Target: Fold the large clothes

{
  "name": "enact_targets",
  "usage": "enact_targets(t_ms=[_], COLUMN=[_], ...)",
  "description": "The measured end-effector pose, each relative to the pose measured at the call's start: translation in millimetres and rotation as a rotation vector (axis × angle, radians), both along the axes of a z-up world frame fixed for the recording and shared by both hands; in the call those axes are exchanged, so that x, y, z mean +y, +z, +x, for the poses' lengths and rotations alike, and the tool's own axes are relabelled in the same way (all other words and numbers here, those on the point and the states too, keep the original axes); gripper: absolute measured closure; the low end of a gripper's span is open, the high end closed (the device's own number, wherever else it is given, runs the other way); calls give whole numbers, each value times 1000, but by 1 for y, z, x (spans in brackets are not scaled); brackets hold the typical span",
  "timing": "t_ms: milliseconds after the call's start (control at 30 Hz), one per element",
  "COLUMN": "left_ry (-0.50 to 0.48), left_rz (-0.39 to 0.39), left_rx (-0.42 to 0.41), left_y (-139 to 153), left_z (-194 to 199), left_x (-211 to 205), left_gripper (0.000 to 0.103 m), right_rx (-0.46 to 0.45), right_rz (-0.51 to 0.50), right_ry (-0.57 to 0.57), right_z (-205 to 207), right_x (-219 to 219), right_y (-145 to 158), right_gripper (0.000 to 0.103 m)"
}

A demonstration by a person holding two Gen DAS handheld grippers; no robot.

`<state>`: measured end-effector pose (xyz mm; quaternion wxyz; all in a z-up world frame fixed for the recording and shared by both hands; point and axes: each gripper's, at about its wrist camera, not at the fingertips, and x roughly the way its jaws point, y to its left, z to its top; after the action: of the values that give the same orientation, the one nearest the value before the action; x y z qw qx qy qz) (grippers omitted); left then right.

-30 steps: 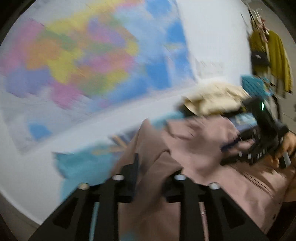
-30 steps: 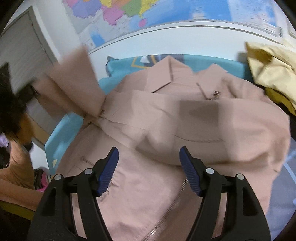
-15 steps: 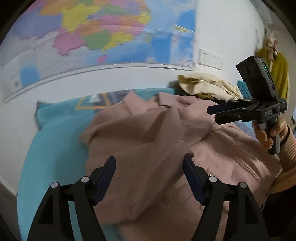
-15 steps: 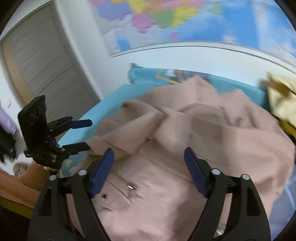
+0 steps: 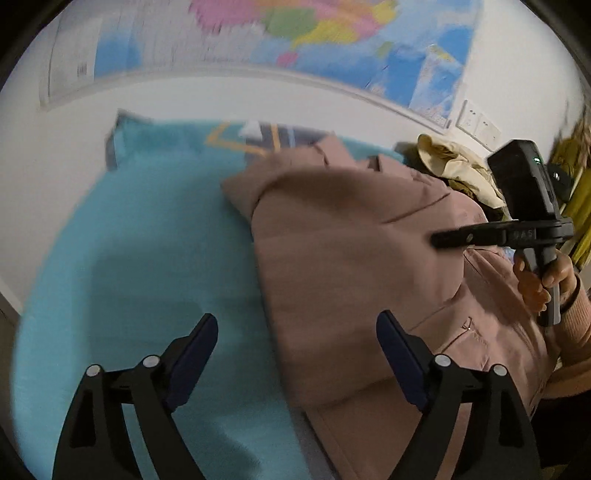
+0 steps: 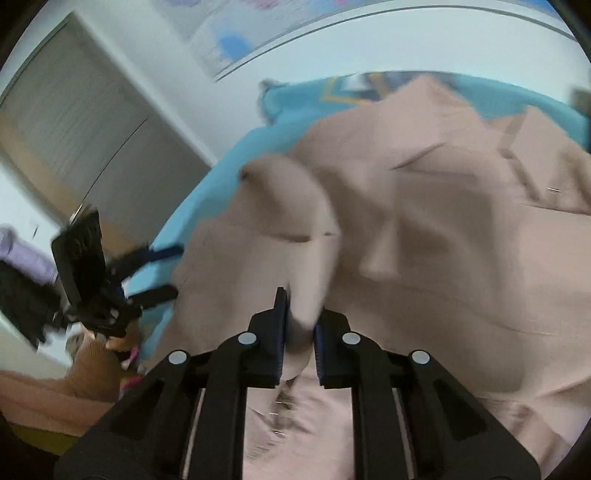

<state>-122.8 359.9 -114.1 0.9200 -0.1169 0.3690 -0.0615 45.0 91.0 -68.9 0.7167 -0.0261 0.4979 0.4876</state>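
A large dusty-pink jacket (image 5: 351, 251) lies partly folded on a turquoise cloth-covered table (image 5: 147, 240). My left gripper (image 5: 295, 354) is open and empty, held above the jacket's left edge. My right gripper (image 6: 300, 325) is shut on a fold of the pink jacket (image 6: 424, 229); fabric bulges between its pads. In the left wrist view the right gripper (image 5: 443, 240) shows at the right, over the jacket. In the right wrist view the left gripper (image 6: 162, 271) shows at the left, open, beside the table edge.
A world map (image 5: 295, 33) hangs on the white wall behind the table. A cream-yellow garment (image 5: 454, 170) is heaped at the table's far right. Mustard clothes (image 5: 580, 206) hang further right. A grey sliding door (image 6: 81, 125) stands left of the table.
My left gripper let go of the jacket a second ago and has drawn back to the left, open. My right gripper, open before, has closed on a fold of the jacket.
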Motion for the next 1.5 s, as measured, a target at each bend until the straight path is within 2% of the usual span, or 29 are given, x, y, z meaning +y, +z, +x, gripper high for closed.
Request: enact_targets(t_ms=[33, 67, 100, 133, 167, 200, 267, 333, 467, 567, 700, 867, 900, 933, 1033, 1100, 1167, 1200, 1300, 1367, 1467, 1500], left_ry=[-20, -31, -43, -42, -41, -60, -90, -128, -237, -286, -291, -256, -243, -233, -197, -171, -147, -126, -77, -55, -34, -26], left_rz=[-42, -60, -65, -55, -43, -52, -65, -46, -77, -83, -108, -132, -140, -143, -162, -173, -175, -168, -118, -76, -27, -10], left_rx=[6, 6, 8, 13, 15, 9, -7, -42, -93, -95, -60, -36, -33, -32, -47, -88, -131, -154, -166, -153, -112, -92], left_y=[-3, -3, -3, -1, 1, 5, 17, 30, 50, 53, 47, 40, 39, 39, 43, 51, 60, 65, 71, 70, 59, 53], left_z=[4, 7, 11, 15, 17, 18, 19, 17, 23, 39, 55, 57, 56, 54, 47, 40, 32, 28, 30, 37, 51, 56], left_x=[1, 0, -4, -7, -11, -15, -25, -36, -63, -82, -87, -73, -68, -65, -51, -39, -30, -24, -16, -16, -22, -24], left_gripper=[34, 53, 64, 82, 94, 97, 99, 99, 99, 99, 99, 99, 98, 97, 94, 90, 74, 71, 70, 70, 70, 70], right_rx=[9, 15, 12, -3, -36, -64, -122, -154, -179, -247, -174, -164, -158, -128, -90, -67, -48, -56, -112, -190, -329, -317], right_rz=[-10, -25, -37, -55, -65, -64, -26, 24, 51, -17, 15, -8, -5, 14, 20, 75, 136, 173, 290, 325, 318, 312], right_ry=[-34, -69, -91, -125, -149, -148, -108, -42, 106, 157, 146, 77, 64, 69, 72, 63, 46, 29, -80, -173, -284, -280], right_z=[6, 10, 12, 13, 9, 5, -12, -34, -71, -92, -93, -85, -83, -80, -72, -65, -56, -49, -19, -4, 10, 14], right_x=[-9, -18, -24, -31, -38, -40, -45, -44, -20, 4, 29, 54, 57, 61, 61, 44, 18, 6, -62, -107, -171, -186], right_y=[-1, -3, -4, -3, 1, 6, 21, 34, 36, 21, 2, -20, -23, -27, -33, -23, -2, 11, 61, 84, 99, 95], right_gripper=[84, 79, 65, 47, 46, 46, 40, 25, 23, 23, 23, 30, 43, 73, 97, 98, 98, 98, 98, 98, 98, 97])
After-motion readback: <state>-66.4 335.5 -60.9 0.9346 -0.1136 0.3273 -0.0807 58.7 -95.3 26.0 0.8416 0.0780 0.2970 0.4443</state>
